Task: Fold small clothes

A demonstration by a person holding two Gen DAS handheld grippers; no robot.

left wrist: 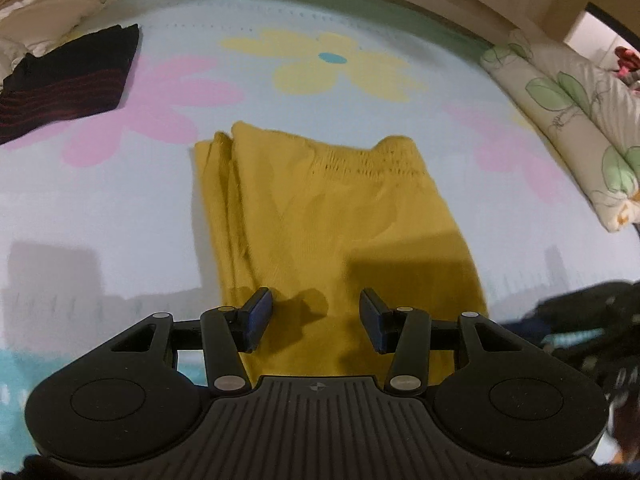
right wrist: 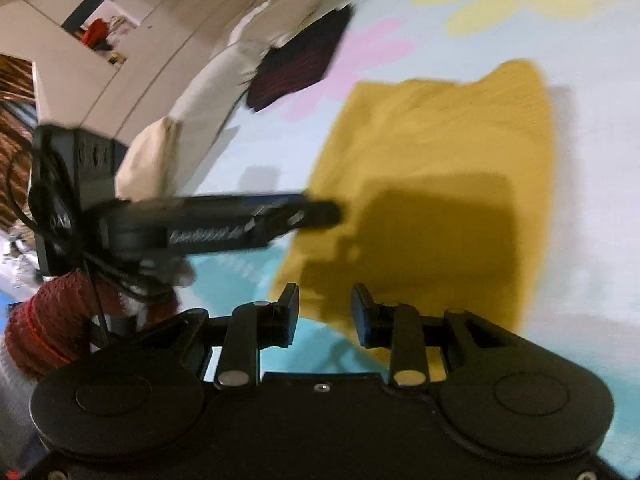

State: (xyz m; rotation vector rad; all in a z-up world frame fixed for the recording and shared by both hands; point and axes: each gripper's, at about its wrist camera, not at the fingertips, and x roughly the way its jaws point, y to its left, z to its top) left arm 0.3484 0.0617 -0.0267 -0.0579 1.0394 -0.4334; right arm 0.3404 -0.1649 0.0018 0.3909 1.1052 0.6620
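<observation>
A mustard-yellow garment (left wrist: 332, 216) lies folded on a bed sheet (left wrist: 120, 208) that is pale blue with big pink and yellow flowers. The folded layers show along its left edge, and a knitted band with small holes runs across its far end.

The left gripper (left wrist: 316, 320) hangs over the near edge of the garment with its jaws apart and nothing clamped between them. The right gripper (right wrist: 324, 314) is also released, over the near corner of the same garment (right wrist: 436, 152). In the right wrist view the left gripper (right wrist: 320, 210) reaches in from the left side.

A dark folded cloth with red stripes (left wrist: 68, 80) lies well apart, near a white pillow (right wrist: 208, 92). A leaf-patterned quilt (left wrist: 568, 116) lies along the right side of the bed.
</observation>
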